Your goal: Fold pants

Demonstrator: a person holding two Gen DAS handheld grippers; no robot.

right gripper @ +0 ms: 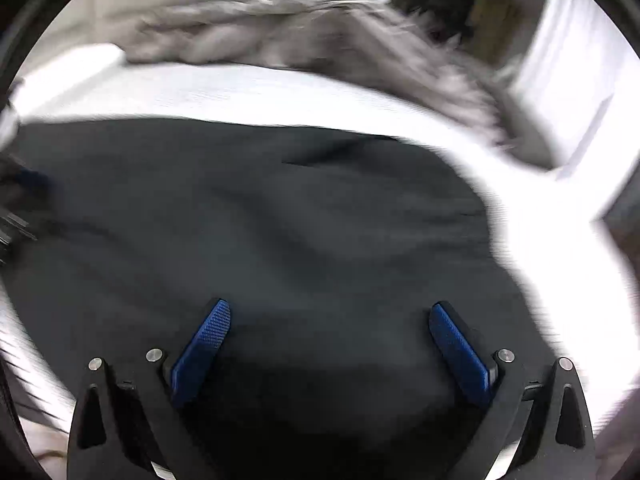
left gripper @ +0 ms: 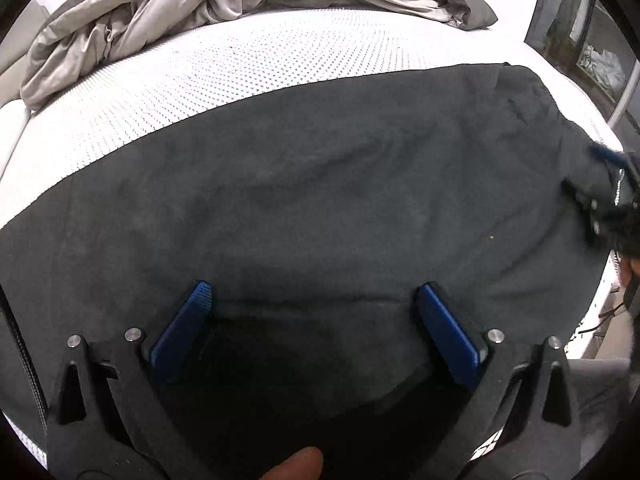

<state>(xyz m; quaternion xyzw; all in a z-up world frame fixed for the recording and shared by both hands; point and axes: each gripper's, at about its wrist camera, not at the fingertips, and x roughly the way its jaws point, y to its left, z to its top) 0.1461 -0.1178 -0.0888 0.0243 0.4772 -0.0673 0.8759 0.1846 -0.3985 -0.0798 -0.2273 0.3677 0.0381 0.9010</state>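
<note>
Dark grey pants (left gripper: pixel 320 184) lie spread flat across the white mattress (left gripper: pixel 192 80); they also fill the right wrist view (right gripper: pixel 280 216), which is motion-blurred. My left gripper (left gripper: pixel 314 292) is open, its blue pads wide apart just above the near edge of the pants, holding nothing. My right gripper (right gripper: pixel 330 312) is open too, low over the pants near their right end. The right gripper also shows at the right edge of the left wrist view (left gripper: pixel 612 184), blurred. The left gripper shows faintly at the left edge of the right wrist view (right gripper: pixel 24 200).
A crumpled grey duvet (left gripper: pixel 240 4) lies bunched at the far side of the mattress, also in the right wrist view (right gripper: pixel 320 28). A dark window or cabinet (left gripper: pixel 580 32) stands past the bed's right end. A fingertip (left gripper: pixel 296 464) shows at the bottom.
</note>
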